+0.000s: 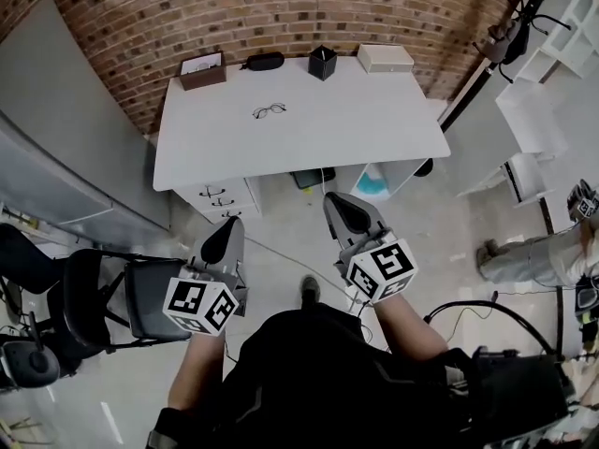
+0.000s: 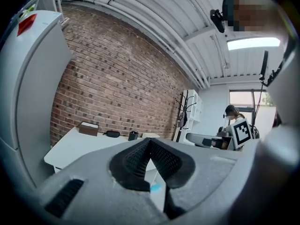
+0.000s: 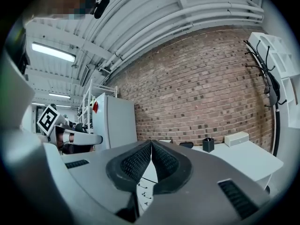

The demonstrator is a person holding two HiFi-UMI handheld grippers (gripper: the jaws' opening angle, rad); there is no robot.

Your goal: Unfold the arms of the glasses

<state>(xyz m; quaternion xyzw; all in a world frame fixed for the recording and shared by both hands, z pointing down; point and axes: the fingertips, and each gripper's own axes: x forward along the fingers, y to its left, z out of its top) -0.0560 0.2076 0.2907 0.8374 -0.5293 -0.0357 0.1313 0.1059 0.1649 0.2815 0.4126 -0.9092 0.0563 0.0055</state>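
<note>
Standing well back from the white desk [image 1: 374, 129], I have not begun the unfolding; I judge this to be the approach step. The glasses [image 1: 269, 111] lie on the desk top in the upper middle of the head view, apart from the row of things along the back edge: a brown box [image 1: 203, 70], a black case [image 1: 264, 61], a black pen holder [image 1: 322, 63] and a white box [image 1: 385, 58], all near the brick wall [image 1: 281, 7]. At this size I cannot tell whether the arms are folded.

My left gripper [image 1: 227, 235] sits lower left of centre and my right gripper [image 1: 342, 209] just right of centre, both over the floor [image 1: 285, 227] in front of the desk, well apart from the glasses. Each gripper's own view shows its ribbed pads [image 2: 135, 161] pressed together with nothing between them, so both are closed and empty. Neither of those views lets me pick out the glasses.

Next, as I read it, both grippers need to come in over the desk's near edge, and the jaws have to part before anything can be taken. One gripper should steady the frame front while the other catches a thin arm near its tip and swings it out. The wire frame looks slight, so I would expect it to slide on the smooth top if nudged.
</note>
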